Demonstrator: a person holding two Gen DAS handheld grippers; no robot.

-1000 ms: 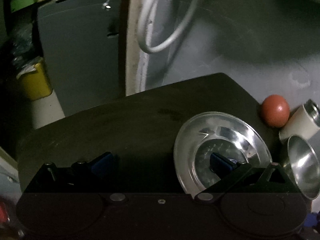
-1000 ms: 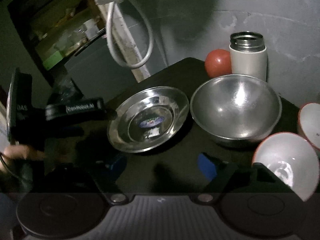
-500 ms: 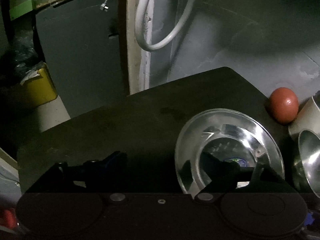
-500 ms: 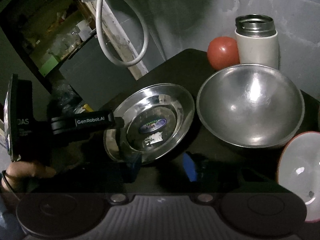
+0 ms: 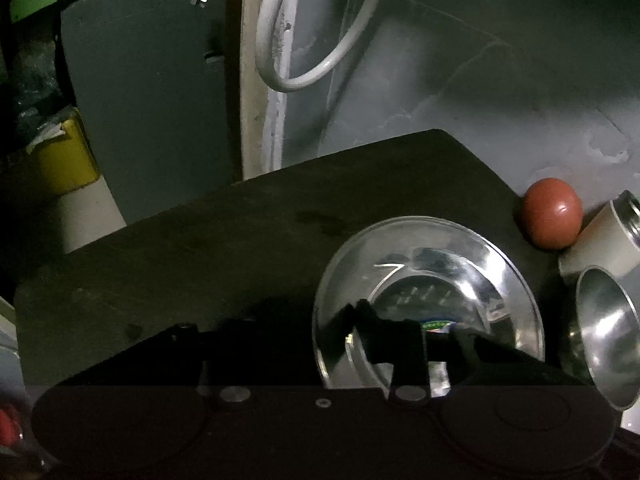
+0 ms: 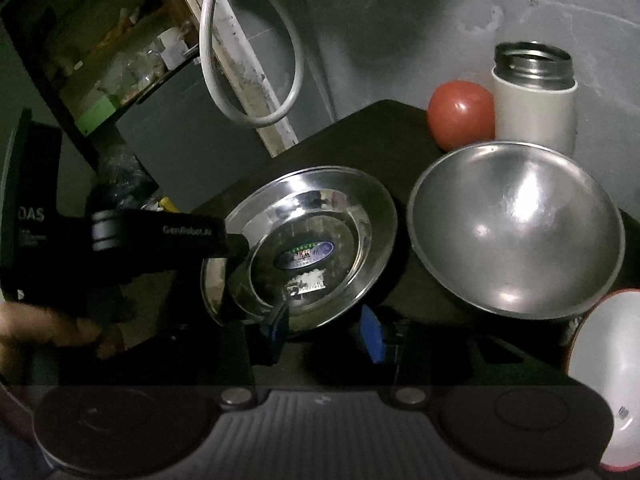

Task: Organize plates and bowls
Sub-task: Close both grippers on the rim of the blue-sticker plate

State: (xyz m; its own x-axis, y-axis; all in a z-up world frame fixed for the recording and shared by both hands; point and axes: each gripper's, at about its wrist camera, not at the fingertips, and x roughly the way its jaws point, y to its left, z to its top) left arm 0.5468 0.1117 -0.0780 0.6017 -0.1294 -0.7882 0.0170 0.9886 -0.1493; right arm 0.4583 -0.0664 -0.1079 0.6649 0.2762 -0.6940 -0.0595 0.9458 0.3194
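A shiny steel plate (image 5: pixel 428 280) (image 6: pixel 312 248) with a sticker in its middle lies on the dark table (image 5: pixel 200 260). My left gripper (image 5: pixel 320 340) (image 6: pixel 236 244) comes in from the left. Its jaws are closing around the plate's left rim, one finger inside the plate and one outside, with a gap still showing. My right gripper (image 6: pixel 324 332) hovers at the plate's near edge. Its blue pads (image 6: pixel 372 336) are closing with that edge between them, and I see no firm press. A large steel bowl (image 6: pixel 516 232) (image 5: pixel 608 332) stands right of the plate.
A white bowl with a red rim (image 6: pixel 604 380) sits at the near right. A red ball (image 6: pixel 460 114) and an open white flask (image 6: pixel 536 104) stand behind the steel bowl by the wall. A white hose (image 5: pixel 280 40) hangs beyond the table. A hand (image 6: pixel 40 328) holds the left gripper.
The left jaws have narrowed from wide open around the plate's left rim. The right gripper has come closer to the plate's near edge and its jaws have narrowed too.
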